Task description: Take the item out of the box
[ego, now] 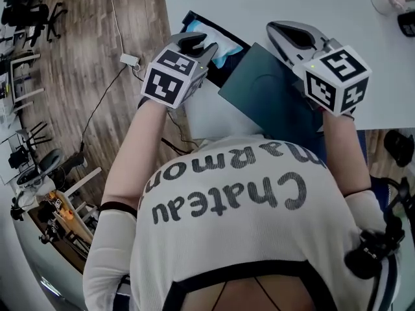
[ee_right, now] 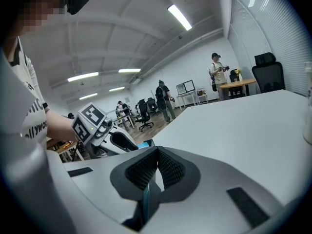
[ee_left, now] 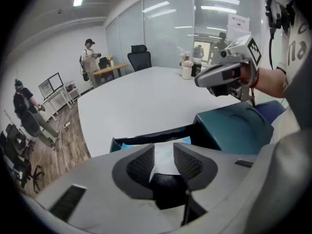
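**Operator:** What's my right doing?
**Spotter:** Over the white worktop [ego: 292, 5], your right hand-held gripper [ee_right: 157, 154] is clenched on the stiff teal lid [ego: 272, 99].
**Operator:** And the packet [ego: 230, 50]?
**Spotter:** In the dark box [ee_left: 141, 139], just ahead of your left hand-held gripper [ee_left: 164, 150], the nearer one. It's flat, soft-looking and blue-white, and it lies across those spread, empty jaws.

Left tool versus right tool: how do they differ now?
Left tool has its jaws apart, gripping nothing, above the blue-and-white item in the box; right tool is shut on the edge of the teal lid. Left tool hangs over the box, right tool beside it. Both carry marker cubes.
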Tool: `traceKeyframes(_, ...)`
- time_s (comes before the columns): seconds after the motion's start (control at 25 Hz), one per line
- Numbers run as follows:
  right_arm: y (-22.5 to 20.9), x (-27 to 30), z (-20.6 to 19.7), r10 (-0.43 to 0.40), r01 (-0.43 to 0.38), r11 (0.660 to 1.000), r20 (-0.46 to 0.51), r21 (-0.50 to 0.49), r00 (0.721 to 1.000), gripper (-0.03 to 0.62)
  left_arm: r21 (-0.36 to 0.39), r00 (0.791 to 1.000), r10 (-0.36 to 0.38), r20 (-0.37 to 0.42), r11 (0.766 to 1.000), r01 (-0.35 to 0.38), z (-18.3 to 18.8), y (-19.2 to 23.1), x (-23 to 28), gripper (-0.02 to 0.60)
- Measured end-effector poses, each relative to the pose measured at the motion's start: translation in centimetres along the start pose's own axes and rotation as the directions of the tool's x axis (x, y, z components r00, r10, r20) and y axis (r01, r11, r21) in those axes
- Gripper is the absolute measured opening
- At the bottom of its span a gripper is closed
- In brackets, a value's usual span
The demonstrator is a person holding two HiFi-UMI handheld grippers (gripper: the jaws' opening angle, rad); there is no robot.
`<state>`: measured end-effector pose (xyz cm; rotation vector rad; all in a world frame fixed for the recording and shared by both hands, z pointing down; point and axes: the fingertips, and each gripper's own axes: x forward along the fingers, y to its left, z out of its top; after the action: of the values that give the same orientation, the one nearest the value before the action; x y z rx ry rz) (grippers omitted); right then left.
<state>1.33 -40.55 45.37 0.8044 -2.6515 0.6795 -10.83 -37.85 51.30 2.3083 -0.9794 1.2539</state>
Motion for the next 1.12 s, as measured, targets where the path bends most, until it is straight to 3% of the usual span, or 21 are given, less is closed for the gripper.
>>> traceKeyframes(0.24, 0.6, -0.5, -0.2, -0.011, 0.011, 1.0, 0.001, 0.007, 1.0, 0.0, 0.084, 0.994, -0.045, -0.095, 0.995, 0.053, -0.8, -0.6, 0.7, 0.152)
traceKeyframes(0.64, -0.9, -0.4, -0.8, -0.027, 0.027, 0.999, 0.015, 0.024, 1.0, -0.002, 0.137, 0.985, -0.076, -0.154, 0.986, 0.097, -0.8, -0.6, 2.6, 0.15)
traceKeyframes(0.88, -1.1, -0.4, -0.7, -0.019, 0.019, 0.999, 0.012, 0.031, 1.0, -0.002, 0.074, 0.97, -0.125, -0.207, 0.987, 0.143, -0.5, -0.4, 2.9, 0.147)
traceKeyframes(1.12, -0.9, -0.4, -0.5, -0.015, 0.014, 0.999, 0.012, 0.035, 1.0, -0.002, 0.114, 0.963, -0.125, -0.24, 0.981, 0.156, -1.0, -0.7, 2.4, 0.135)
